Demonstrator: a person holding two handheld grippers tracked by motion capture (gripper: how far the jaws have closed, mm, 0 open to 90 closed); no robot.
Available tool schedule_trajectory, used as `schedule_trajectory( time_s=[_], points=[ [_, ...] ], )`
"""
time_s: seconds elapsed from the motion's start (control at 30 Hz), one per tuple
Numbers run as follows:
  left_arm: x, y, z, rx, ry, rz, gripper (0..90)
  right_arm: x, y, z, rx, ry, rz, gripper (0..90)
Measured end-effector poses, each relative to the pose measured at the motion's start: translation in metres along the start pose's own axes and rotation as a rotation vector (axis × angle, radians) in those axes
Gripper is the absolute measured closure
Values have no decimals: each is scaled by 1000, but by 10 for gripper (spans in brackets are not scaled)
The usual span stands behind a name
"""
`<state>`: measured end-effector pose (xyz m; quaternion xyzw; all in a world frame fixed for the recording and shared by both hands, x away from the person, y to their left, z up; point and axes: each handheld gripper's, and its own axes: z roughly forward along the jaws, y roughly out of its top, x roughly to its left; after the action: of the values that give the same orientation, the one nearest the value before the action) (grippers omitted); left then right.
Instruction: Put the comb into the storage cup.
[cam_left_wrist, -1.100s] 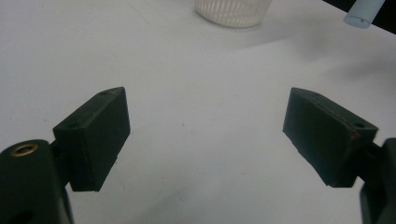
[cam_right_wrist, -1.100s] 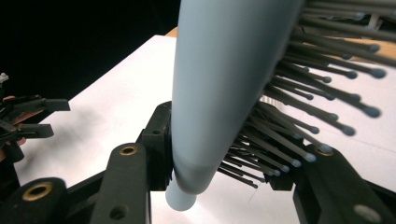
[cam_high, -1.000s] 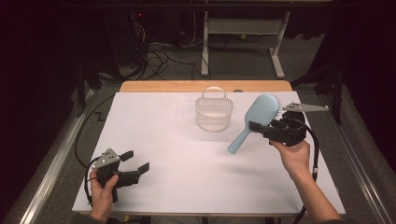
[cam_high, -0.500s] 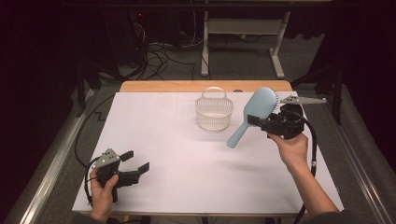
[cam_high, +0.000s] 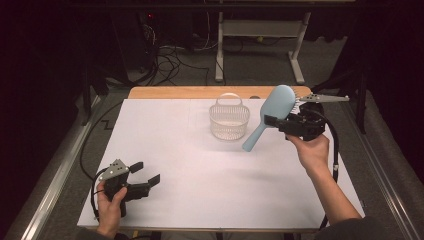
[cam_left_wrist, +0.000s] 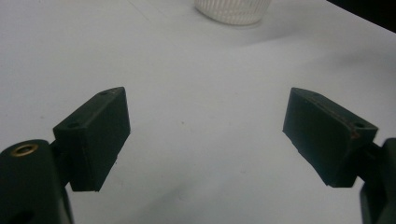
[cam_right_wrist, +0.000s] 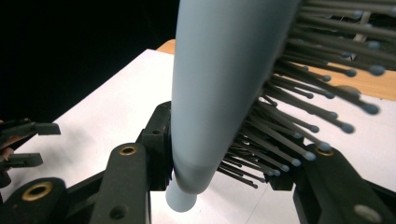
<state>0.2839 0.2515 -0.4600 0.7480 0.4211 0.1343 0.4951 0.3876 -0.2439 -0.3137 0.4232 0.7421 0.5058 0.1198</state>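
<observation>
High view, right tool (cam_high: 274, 121) clamping hairbrush (cam_high: 270, 114), bristles mostly hidden behind paddle

The hairbrush (cam_high: 272, 112) looks like smooth, matt pale-blue plastic, its grey bristles (cam_right_wrist: 299, 116) thin and ball-tipped. Just left of it, the basket (cam_high: 229, 121) is white latticed plastic. The table (cam_high: 200, 170) has a matt white sheet; behind the basket, a bare wood edge (cam_high: 190, 92).
</observation>
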Motion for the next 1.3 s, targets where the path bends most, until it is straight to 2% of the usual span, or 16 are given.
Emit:
schedule_trajectory(
  time_s=[0.33,1.3],
  points=[
    [0,0,0,6,-6,1,158,0,12,4,0,-12,-10,545],
    [0,0,0,8,-7,4,158,-4,45,28,-6,-71,-1,542]
  ],
)
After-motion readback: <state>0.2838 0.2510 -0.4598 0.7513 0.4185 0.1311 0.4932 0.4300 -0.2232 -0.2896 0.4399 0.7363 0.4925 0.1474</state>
